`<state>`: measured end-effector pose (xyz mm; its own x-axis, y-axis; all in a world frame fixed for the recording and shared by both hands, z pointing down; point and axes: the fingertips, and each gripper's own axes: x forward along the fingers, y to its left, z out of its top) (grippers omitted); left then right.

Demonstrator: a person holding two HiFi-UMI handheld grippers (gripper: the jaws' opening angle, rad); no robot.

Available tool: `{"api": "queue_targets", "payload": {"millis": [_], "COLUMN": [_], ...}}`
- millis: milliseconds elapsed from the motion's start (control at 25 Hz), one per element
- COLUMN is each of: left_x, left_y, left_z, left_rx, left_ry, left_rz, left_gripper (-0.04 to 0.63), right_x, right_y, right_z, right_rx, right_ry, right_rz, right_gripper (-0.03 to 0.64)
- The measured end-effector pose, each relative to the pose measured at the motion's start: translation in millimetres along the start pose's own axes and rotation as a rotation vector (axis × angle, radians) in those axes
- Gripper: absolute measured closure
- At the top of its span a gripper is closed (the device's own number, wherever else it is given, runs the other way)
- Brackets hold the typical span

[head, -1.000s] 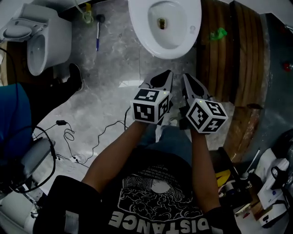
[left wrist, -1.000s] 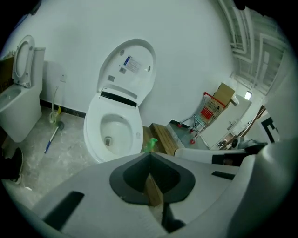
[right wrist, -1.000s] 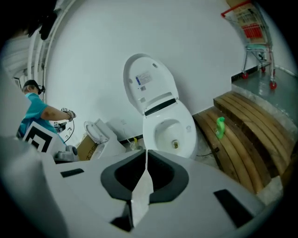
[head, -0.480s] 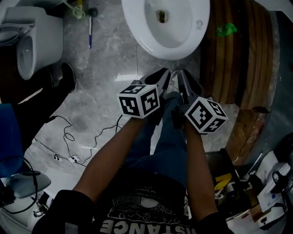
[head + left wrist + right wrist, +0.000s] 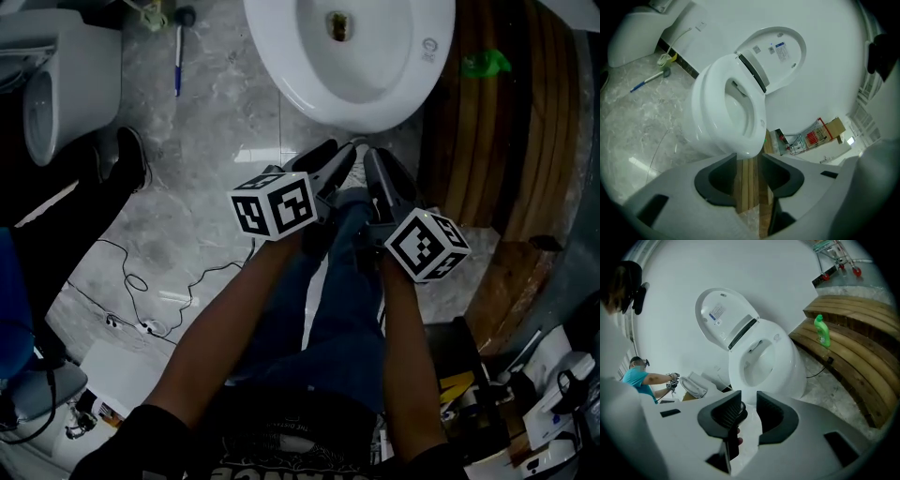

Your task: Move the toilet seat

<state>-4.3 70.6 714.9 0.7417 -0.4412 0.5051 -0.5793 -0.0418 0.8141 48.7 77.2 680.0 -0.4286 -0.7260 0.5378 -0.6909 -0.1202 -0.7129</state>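
Note:
A white toilet (image 5: 352, 56) fills the top middle of the head view. In both gripper views its seat and lid (image 5: 780, 51) stand raised against the white wall, above the open bowl (image 5: 764, 362); I cannot tell the seat ring apart from the lid. My left gripper (image 5: 342, 155) and right gripper (image 5: 375, 159) are held side by side just short of the bowl's front rim, pointing at it. The left gripper's (image 5: 749, 164) jaws are opening, with only floor and wood showing in the gap. The right gripper's (image 5: 749, 411) jaws are also opening, by a narrower gap, with nothing between them.
A curved wooden platform (image 5: 497, 141) with a green bottle (image 5: 487, 64) on it runs along the right. Another toilet (image 5: 56, 84) stands at the upper left, near a blue-handled tool (image 5: 178, 61) and a dark shoe (image 5: 127, 159). Cables (image 5: 141, 281) trail over the grey floor. A person (image 5: 640, 378) works farther off.
The view and both grippers have moved forward toward the toilet, which now looms larger. Both pairs of jaws, shut a second ago, have parted.

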Motion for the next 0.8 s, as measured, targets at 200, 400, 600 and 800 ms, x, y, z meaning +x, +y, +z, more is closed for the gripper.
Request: {"api": "queue_targets", "payload": {"millis": [200, 400, 600, 800], "left_x": [16.0, 22.0, 26.8, 28.6], "left_y": [24.4, 35.4, 40.7, 44.6], "left_z": [-0.5, 1.0, 2.8, 7.0], "left_rx": [-0.05, -0.097, -0.144, -0.183], "left_ry": [-0.029, -0.069, -0.105, -0.133], "left_rz": [-0.039, -0.076, -0.102, -0.113], "left_gripper": [0.384, 0.374, 0.374, 0.373], "right_x": [18.1, 33.1, 48.8, 59.4], "right_y": [-22.9, -41.1, -44.8, -47.8], "right_z": [-5.4, -8.6, -5.3, -3.7], "right_rx": [0.066, 0.17, 0.219, 0.259], "right_ry": [-0.015, -0.054, -0.084, -0.089], "right_rz": [0.027, 0.066, 0.147, 0.154], "right_gripper": [0.483, 0.432, 0.396, 0.393]}}
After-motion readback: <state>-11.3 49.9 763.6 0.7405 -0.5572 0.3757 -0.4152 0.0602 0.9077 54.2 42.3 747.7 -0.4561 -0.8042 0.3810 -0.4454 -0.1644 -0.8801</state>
